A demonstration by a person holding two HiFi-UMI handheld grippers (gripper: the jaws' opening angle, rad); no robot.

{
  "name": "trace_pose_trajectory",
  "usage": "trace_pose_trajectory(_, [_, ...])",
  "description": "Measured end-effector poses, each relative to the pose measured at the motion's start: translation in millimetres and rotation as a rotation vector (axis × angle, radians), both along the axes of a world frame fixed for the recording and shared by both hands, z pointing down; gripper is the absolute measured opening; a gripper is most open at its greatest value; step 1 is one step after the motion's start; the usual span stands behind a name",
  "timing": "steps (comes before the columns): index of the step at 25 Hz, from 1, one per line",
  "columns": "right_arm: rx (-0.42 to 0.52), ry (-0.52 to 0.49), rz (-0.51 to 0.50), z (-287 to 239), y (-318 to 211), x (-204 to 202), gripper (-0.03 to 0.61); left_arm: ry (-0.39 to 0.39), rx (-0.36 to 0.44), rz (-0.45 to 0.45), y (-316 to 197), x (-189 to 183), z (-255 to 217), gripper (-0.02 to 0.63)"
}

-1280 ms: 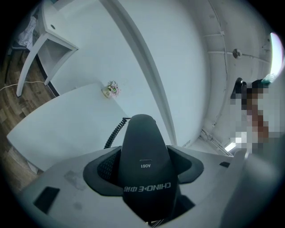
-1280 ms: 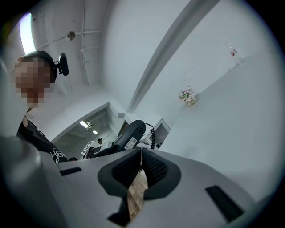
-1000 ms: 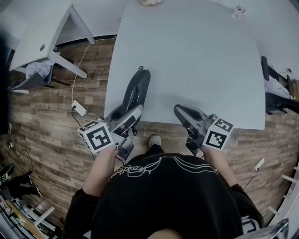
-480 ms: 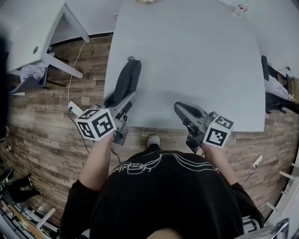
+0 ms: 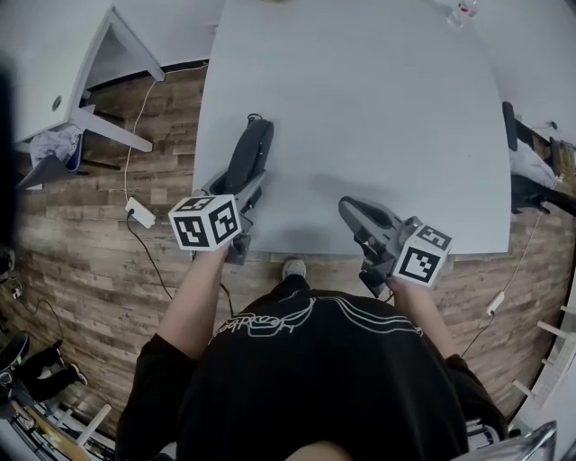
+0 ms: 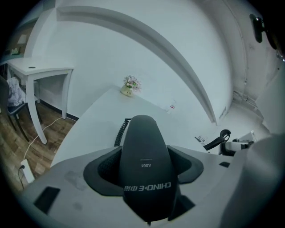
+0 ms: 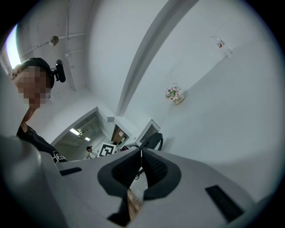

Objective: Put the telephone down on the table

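A black telephone handset (image 5: pixel 251 151) with a coiled cord (image 6: pixel 119 133) is over the left front part of the white table (image 5: pixel 378 117). My left gripper (image 5: pixel 241 191) is shut on its near end. In the left gripper view the handset (image 6: pixel 143 156) fills the space between the pads and points away along the tabletop. Whether it touches the table I cannot tell. My right gripper (image 5: pixel 353 212) hovers at the table's front edge, shut and holding nothing; its pads (image 7: pixel 153 169) meet at the tips.
A small pot of flowers (image 6: pixel 130 86) stands at the table's far end, and a small glass item (image 5: pixel 463 18) at the far right. A white side table (image 5: pixel 63 81) is to the left, a power strip (image 5: pixel 140 212) on the wooden floor, a dark chair (image 5: pixel 531 185) at right.
My left gripper has moved forward towards the table with the handset, and its marker cube has come closer to the table edge. The right gripper has stayed put.
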State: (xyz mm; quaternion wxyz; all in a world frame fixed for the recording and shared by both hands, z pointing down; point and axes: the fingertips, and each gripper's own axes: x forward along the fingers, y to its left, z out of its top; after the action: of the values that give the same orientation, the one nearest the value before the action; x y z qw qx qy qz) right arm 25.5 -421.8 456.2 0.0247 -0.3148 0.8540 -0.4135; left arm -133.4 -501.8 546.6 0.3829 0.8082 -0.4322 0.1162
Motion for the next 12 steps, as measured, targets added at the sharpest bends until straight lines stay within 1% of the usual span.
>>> trace_pose_trajectory(6, [-0.006,-0.002,0.039,0.1,1.9,12.3,0.040,-0.157,-0.010,0.034,1.0,10.0,31.4,0.290])
trace_pose_trajectory(8, [-0.009,-0.002,0.045,0.9,2.4,15.1,0.040,-0.228,-0.007,0.047,2.5,11.6,41.3,0.290])
trace_pose_trajectory(12, [-0.022,-0.012,0.067,3.2,1.2,19.2,0.040,-0.408,0.041,0.089,3.5,14.4,52.7,0.290])
